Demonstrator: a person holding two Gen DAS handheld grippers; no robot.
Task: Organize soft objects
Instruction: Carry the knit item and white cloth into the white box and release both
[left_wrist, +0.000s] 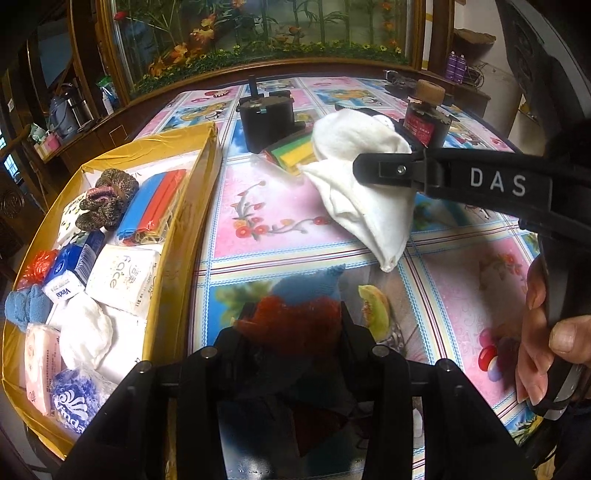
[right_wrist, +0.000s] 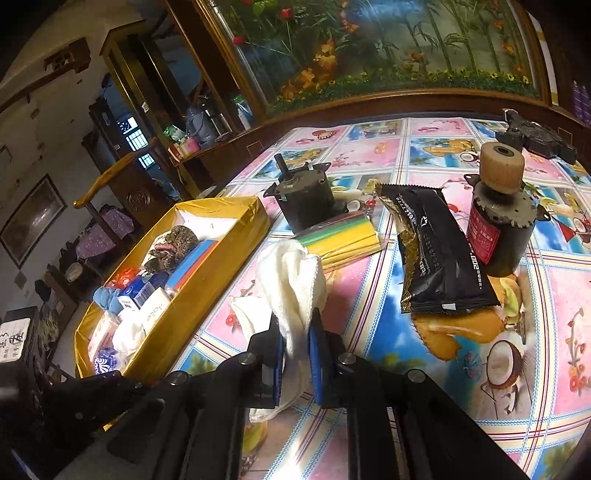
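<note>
right hand-held gripper (right_wrist: 295, 350) – clamped, white cloth (right_wrist: 291, 273)

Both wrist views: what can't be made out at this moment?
- Left wrist view: red and blue item between the left gripper fingers, blurred and too close to identify.
- Right wrist view: yellow box contents, near end hidden by the gripper body.
- Right wrist view: black packet print, too small to read.

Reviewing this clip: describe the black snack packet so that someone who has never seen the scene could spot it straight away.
Start from the gold box on the table's left side, then look right across the flowered tablecloth. The black packet lies flat beside the red-labelled motor. It alone is long and glossy black, with white print and gold-patterned ends.
</note>
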